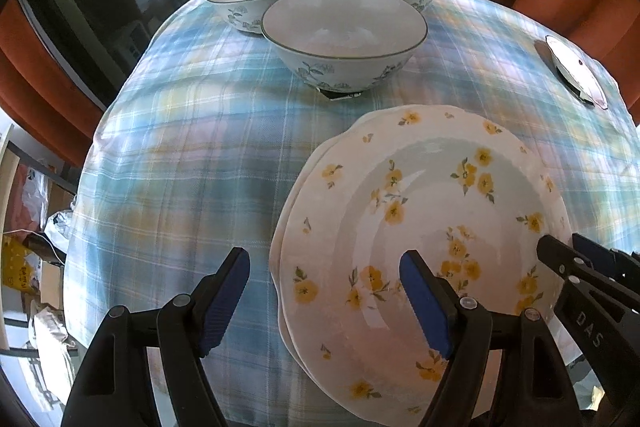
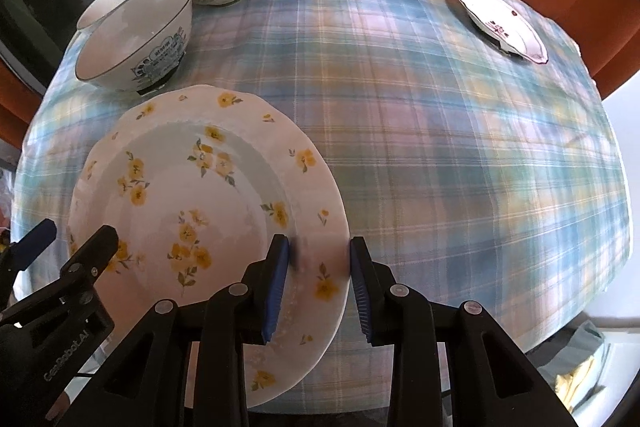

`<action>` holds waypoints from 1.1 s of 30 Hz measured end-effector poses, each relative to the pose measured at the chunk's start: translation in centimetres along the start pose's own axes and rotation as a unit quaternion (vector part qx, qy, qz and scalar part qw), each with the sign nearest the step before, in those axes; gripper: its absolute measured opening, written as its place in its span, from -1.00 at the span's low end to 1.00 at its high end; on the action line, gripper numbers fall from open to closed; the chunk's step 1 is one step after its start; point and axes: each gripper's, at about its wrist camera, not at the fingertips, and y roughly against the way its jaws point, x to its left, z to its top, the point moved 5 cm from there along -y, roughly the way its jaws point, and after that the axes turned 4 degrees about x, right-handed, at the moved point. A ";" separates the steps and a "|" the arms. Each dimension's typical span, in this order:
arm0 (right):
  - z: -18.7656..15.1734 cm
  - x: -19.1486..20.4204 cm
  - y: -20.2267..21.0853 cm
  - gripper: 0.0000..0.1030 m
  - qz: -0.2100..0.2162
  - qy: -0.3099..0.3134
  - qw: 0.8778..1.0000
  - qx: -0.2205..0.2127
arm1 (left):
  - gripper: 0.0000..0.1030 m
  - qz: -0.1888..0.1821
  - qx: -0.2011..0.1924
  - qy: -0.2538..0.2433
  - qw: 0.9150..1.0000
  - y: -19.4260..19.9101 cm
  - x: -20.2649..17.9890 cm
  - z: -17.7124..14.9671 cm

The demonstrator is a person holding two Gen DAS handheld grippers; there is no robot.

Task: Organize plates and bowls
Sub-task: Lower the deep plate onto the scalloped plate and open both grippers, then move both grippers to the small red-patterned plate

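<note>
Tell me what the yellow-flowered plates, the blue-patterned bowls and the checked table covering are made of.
Yellow-flowered plates: likely glazed ceramic or porcelain, given the glossy sheen and scalloped rim. Blue-patterned bowls: glazed ceramic too, smooth and shiny inside. Checked table covering: woven cloth, matte, with soft creases.

Yellow-flowered plates (image 1: 420, 211) stacked near three white floral bowls (image 1: 344, 39); small purple-trimmed plate (image 2: 500, 19) well apart.

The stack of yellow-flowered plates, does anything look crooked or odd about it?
Yes. The top yellow-flowered white plate sits shifted off the plates beneath; their rims peek out in a crescent along one side, so the stack isn't squared. No chips or spills show.
</note>
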 end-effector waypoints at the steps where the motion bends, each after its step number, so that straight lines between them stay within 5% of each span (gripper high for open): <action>1: 0.0 0.1 -0.1 -0.33 -0.007 0.001 1.000 0.000 | 0.54 -0.001 0.002 -0.002 1.000 -0.1 0.0 -0.1; 9: -0.1 1.1 -0.4 -0.14 -0.041 0.011 0.999 -0.004 | 0.54 -0.004 0.013 -0.015 1.000 -0.6 -0.3 -0.9; 18: -0.1 0.5 1.3 0.26 0.011 -0.008 1.000 -0.021 | 0.56 -0.021 0.011 -0.016 1.000 1.1 -0.8 -0.6; 33: 2.4 -5.3 5.3 0.37 0.062 -0.014 0.992 -0.105 | 0.57 -0.018 -0.052 -0.041 0.998 4.7 -8.4 1.9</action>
